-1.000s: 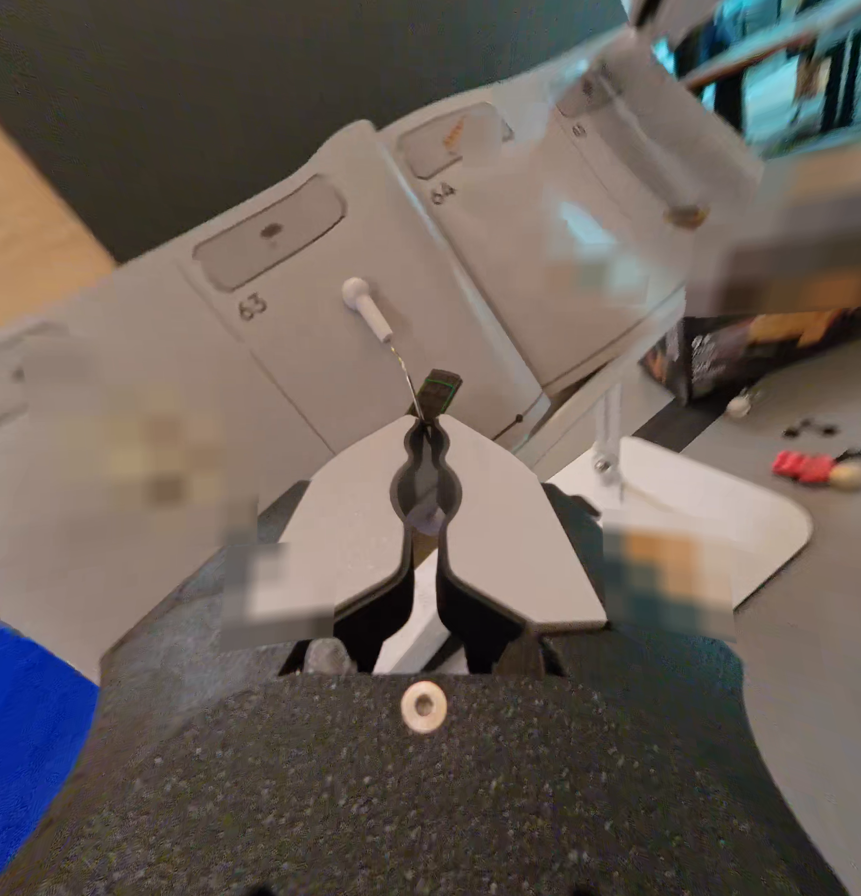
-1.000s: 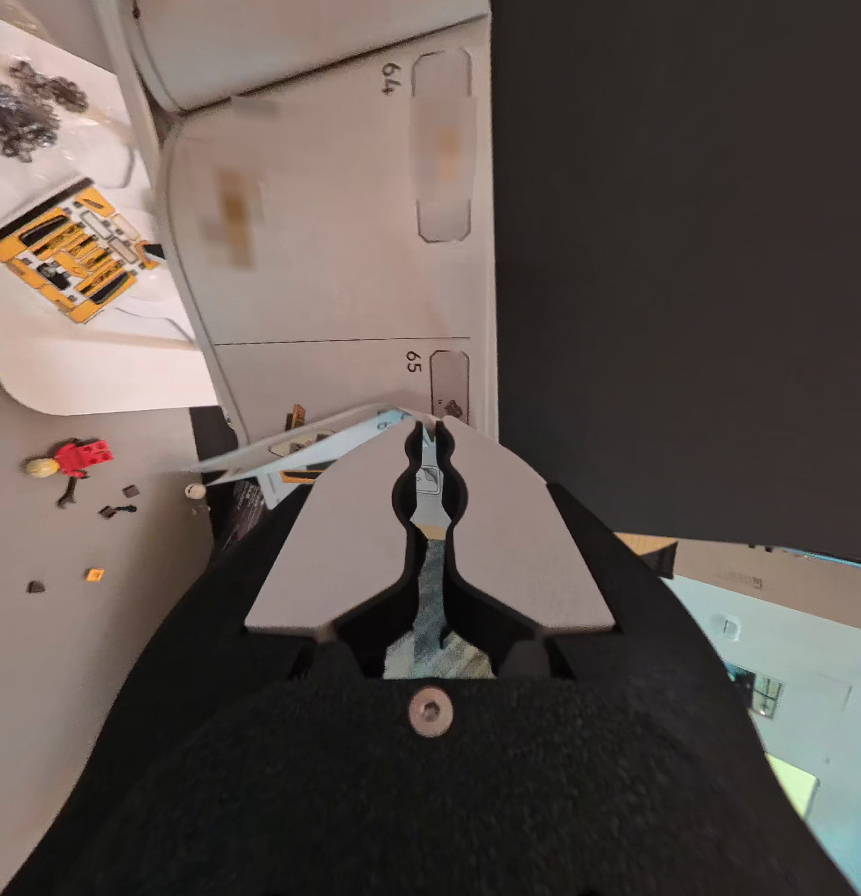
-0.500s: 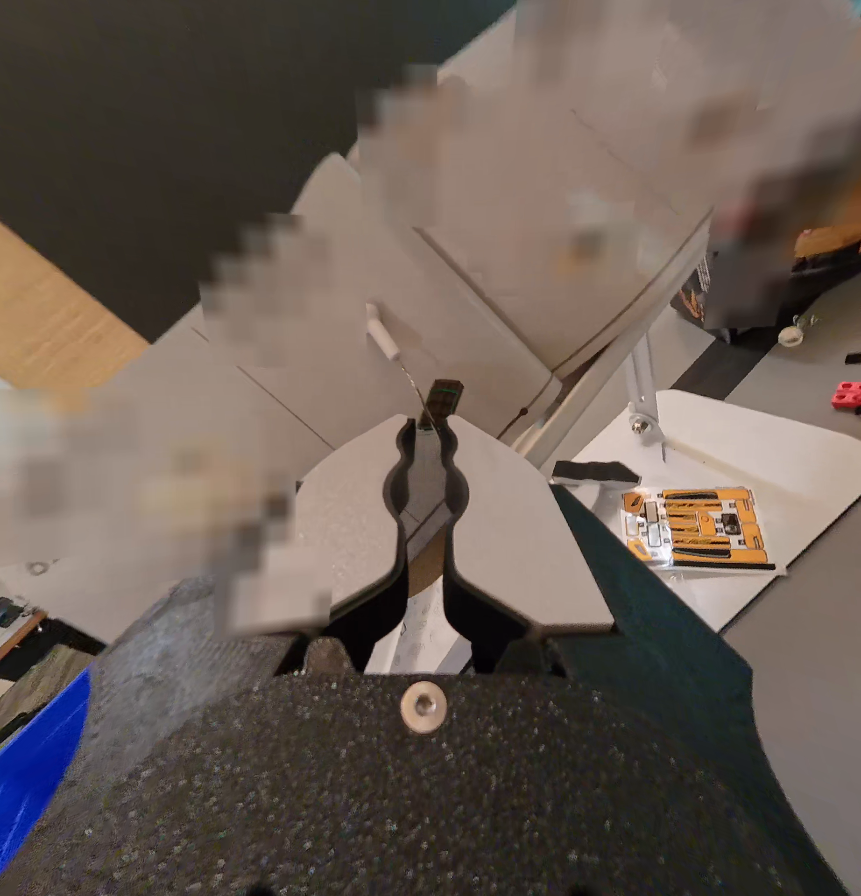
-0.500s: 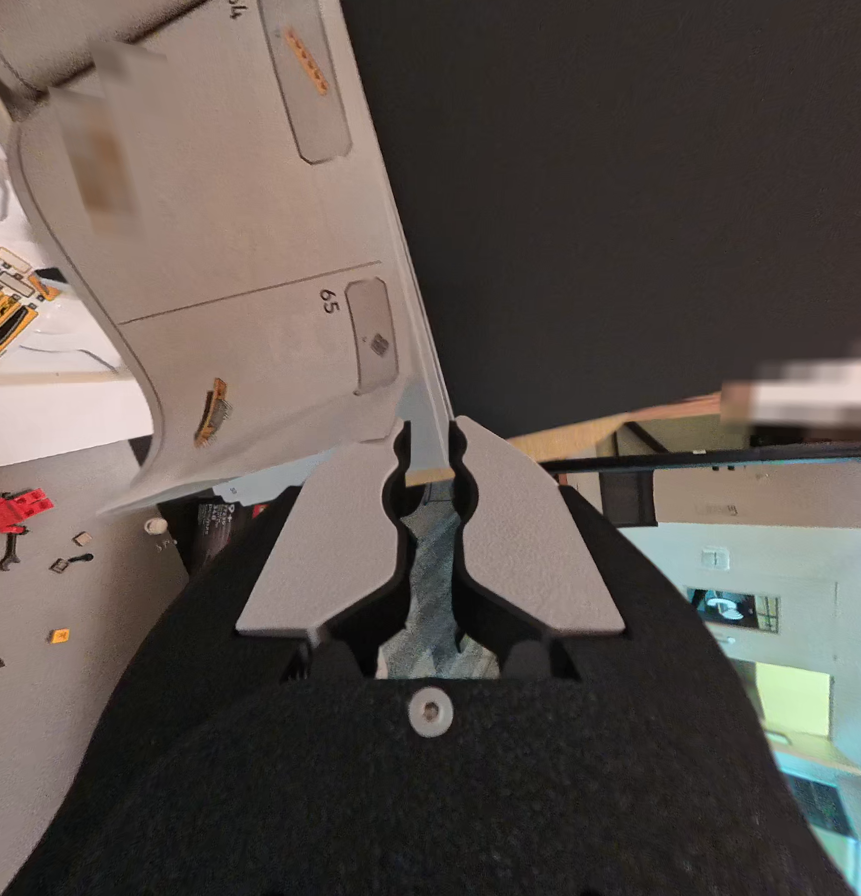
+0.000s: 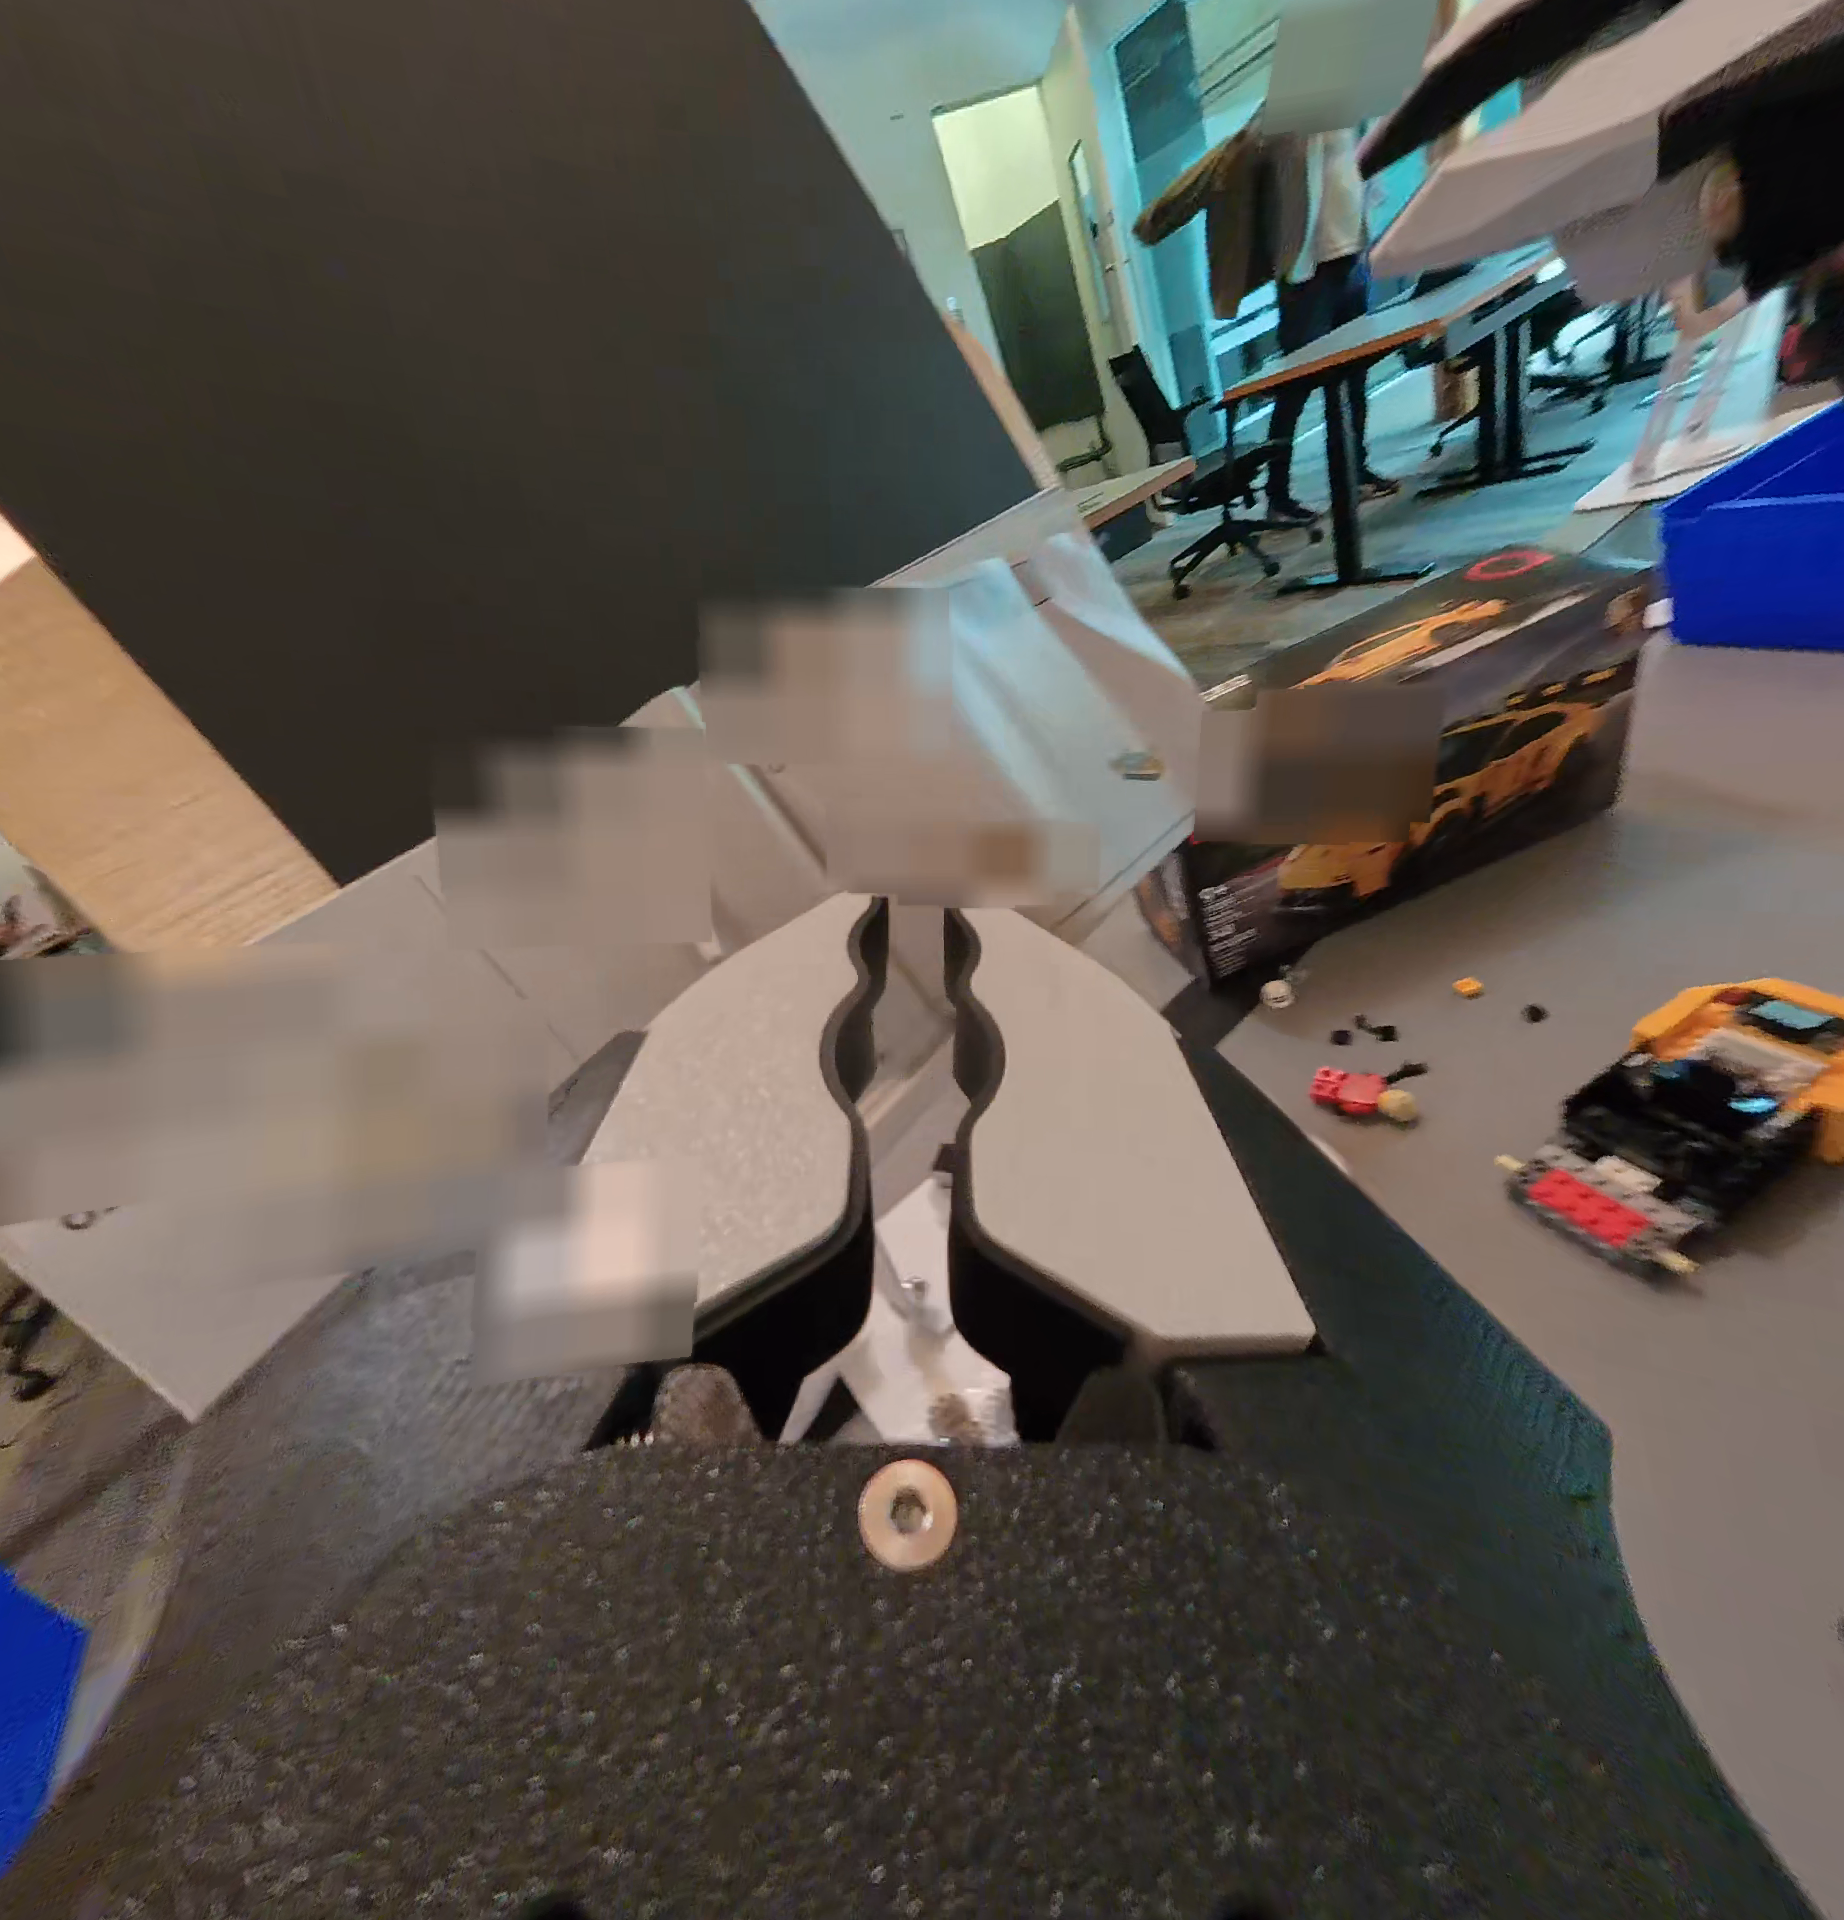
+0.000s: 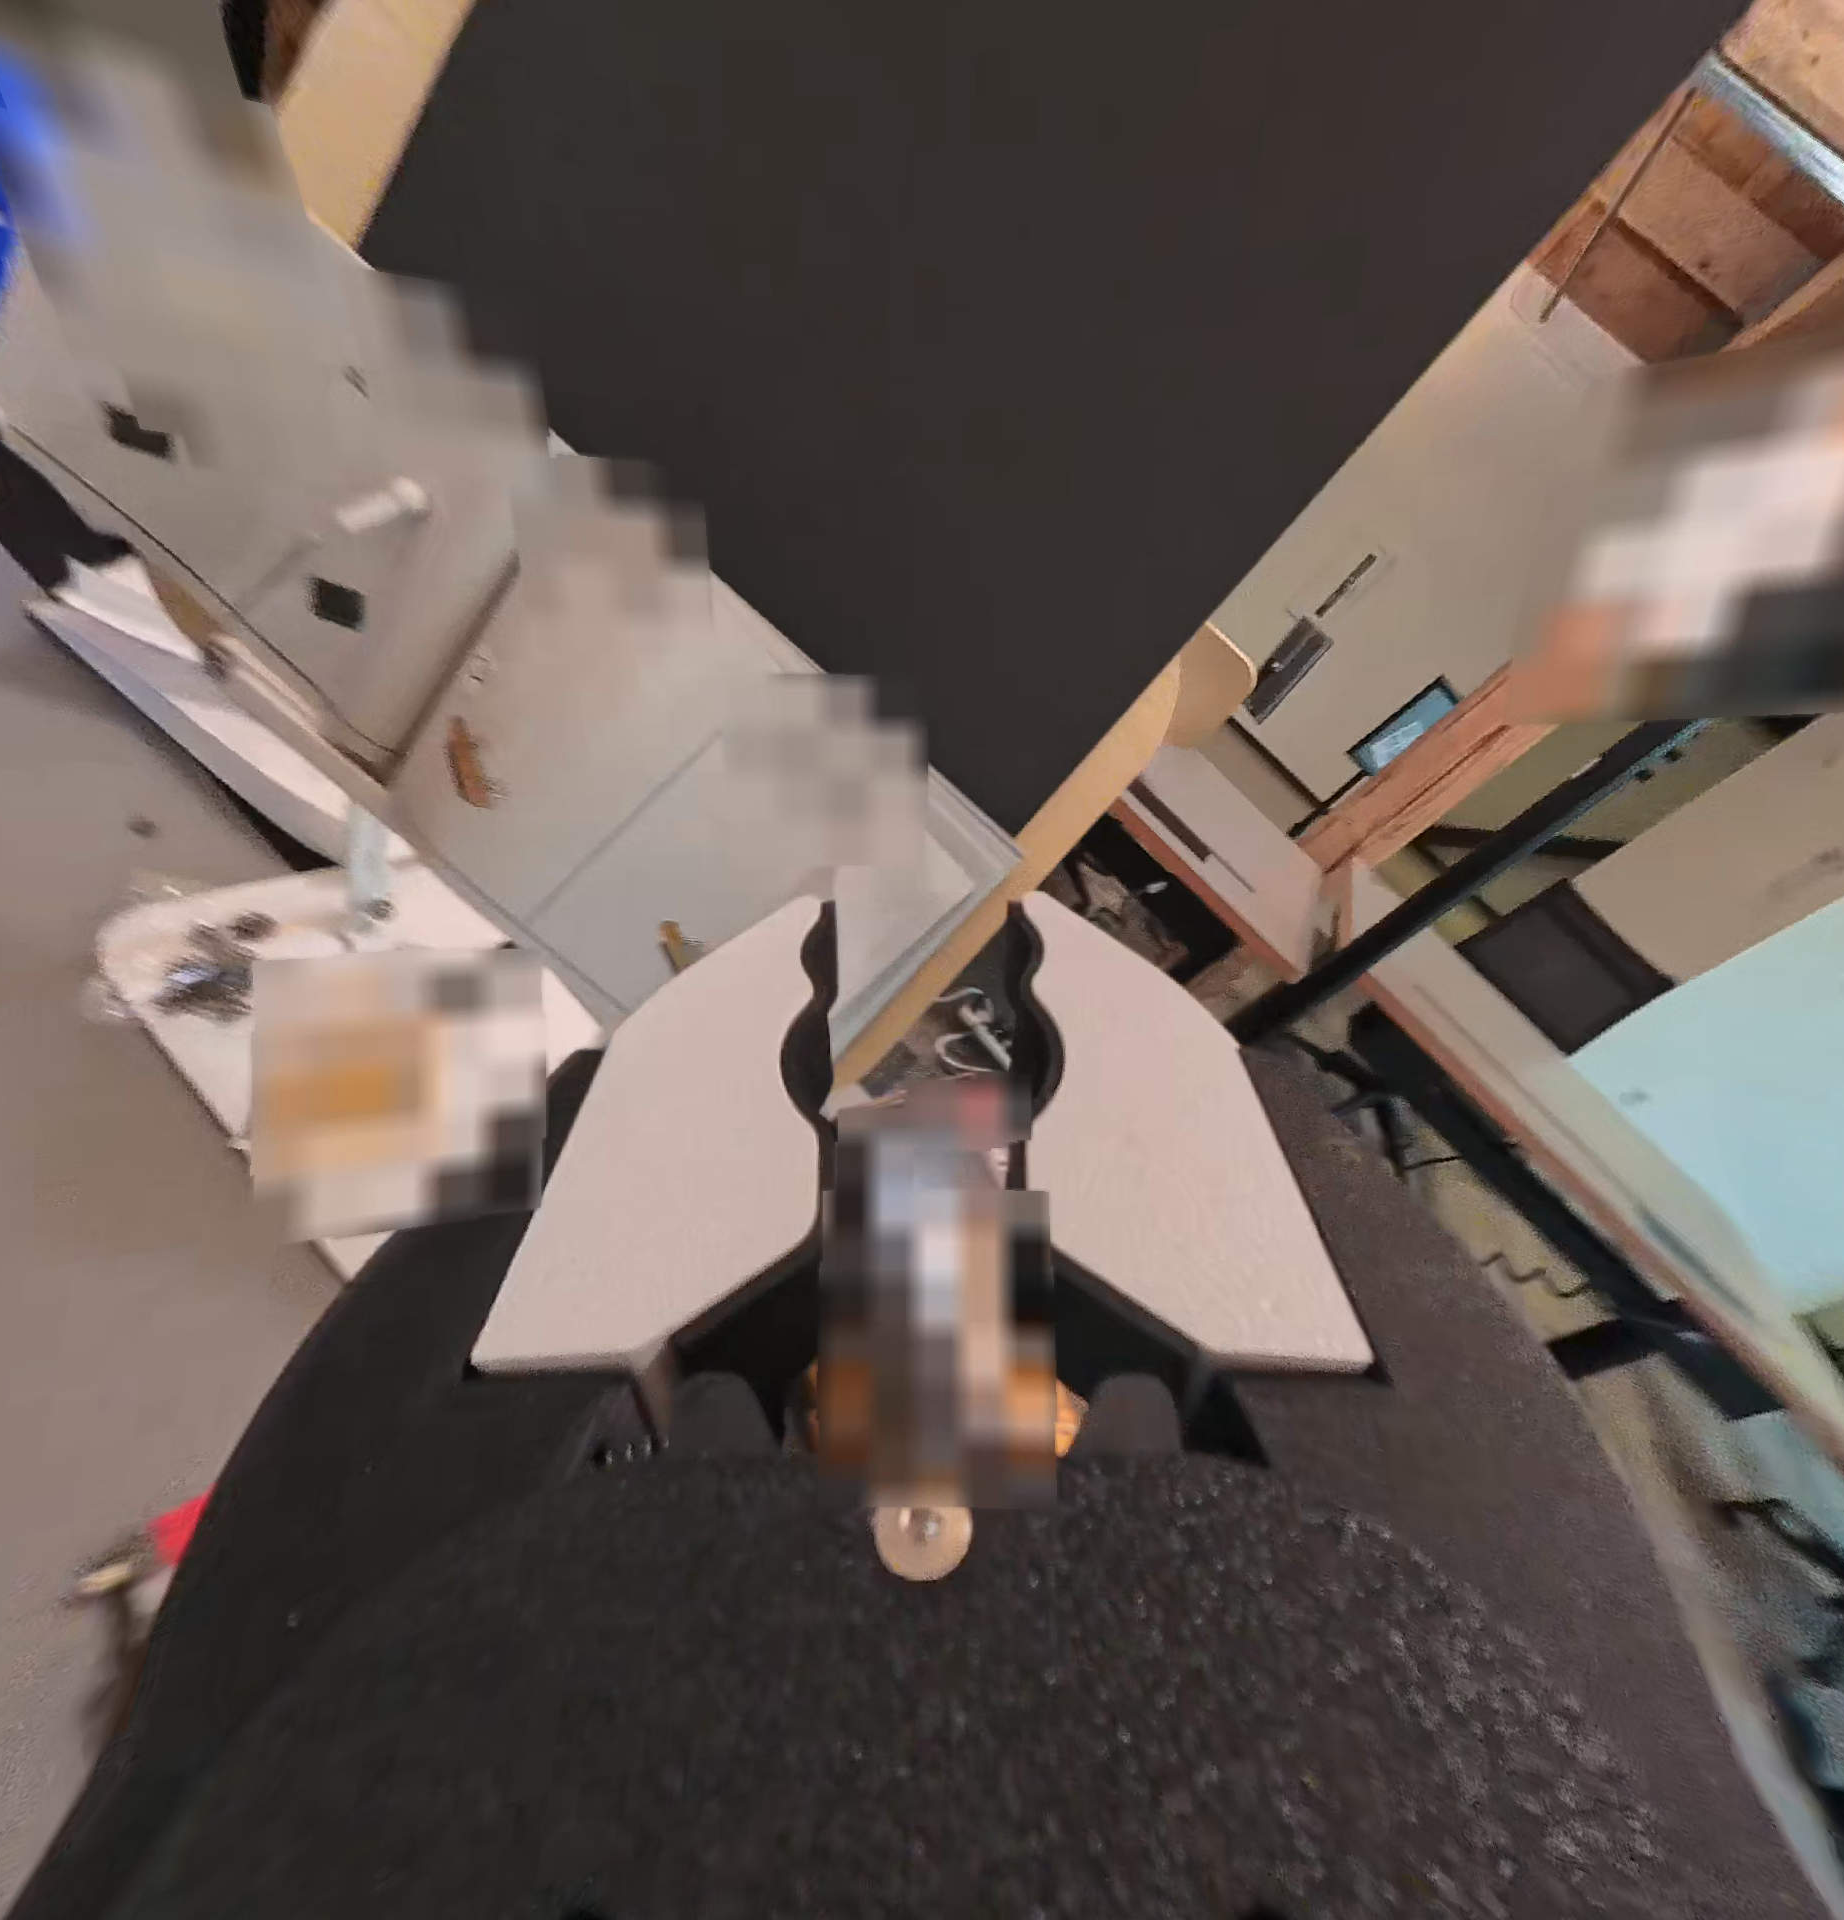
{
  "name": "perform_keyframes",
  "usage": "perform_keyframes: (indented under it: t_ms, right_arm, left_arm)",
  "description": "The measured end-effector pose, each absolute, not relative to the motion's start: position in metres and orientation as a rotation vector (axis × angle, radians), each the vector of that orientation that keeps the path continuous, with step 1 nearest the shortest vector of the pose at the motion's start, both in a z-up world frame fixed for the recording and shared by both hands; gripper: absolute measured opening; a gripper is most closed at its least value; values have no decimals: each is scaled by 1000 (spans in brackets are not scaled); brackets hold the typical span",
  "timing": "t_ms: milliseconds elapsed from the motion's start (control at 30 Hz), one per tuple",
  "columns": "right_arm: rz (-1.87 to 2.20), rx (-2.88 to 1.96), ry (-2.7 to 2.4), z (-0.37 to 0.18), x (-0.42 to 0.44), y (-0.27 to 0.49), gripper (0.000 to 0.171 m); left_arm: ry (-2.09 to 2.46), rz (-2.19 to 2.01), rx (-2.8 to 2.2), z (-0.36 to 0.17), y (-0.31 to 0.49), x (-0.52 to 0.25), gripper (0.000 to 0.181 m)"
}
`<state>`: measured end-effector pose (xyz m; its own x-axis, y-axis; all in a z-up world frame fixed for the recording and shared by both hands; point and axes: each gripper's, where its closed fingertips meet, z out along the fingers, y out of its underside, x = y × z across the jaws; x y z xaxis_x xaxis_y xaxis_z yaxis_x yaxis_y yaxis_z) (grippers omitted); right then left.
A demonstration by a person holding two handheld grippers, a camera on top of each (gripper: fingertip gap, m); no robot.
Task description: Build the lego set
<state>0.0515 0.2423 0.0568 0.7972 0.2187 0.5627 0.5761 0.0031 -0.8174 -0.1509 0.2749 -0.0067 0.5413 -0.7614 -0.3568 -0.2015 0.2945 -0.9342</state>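
Over the grey table, both grippers' fingers gape empty.

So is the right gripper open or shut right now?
Open. In the right wrist view, the right gripper has a clear gap between its fingers, with nothing gripped; background shows through.

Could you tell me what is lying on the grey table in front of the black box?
In front of the box lie a half-built yellow car, a red piece and small loose bits. The booklet hides the table further left.
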Motion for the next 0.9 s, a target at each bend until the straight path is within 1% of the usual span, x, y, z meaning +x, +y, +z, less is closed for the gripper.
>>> perform_keyframes:
  t_ms: [33, 167, 333, 500, 600, 667, 733, 800, 900]
  right_arm:
    - [-271, -1573, -624, 54, 49, 234, 32]
    - [-87, -1573, -556, 34, 33, 205, 31]
    - [33, -1579, -504, 1, 19, 180, 28]
    - [169, -1556, -421, -24, 10, 172, 22]
    - [252, -1499, -383, -28, -2, 172, 17]
    - [244, -1466, -380, -28, -10, 180, 13]
    - [195, -1475, -402, -28, -17, 199, 13]
    - [106, -1488, -427, -27, -20, 226, 14]
    - [-14, -1570, -494, -41, -24, 276, 17]
  left_arm:
    - [973, -492, -1261, -8, 268, -150, 9]
    - [993, -586, -1300, -18, 241, -148, 6]
    - [1032, -659, -1342, -41, 207, -145, 4]
    - [999, -665, -1336, -58, 194, -142, 3]
    - [980, -678, -1340, -72, 195, -140, 1]
    - [991, -636, -1349, -85, 199, -140, 0]
    - [989, -627, -1354, -93, 203, -141, 0]
    - [989, -633, -1374, -99, 206, -143, 0]
    - [985, -635, -1391, -107, 210, -145, 0]
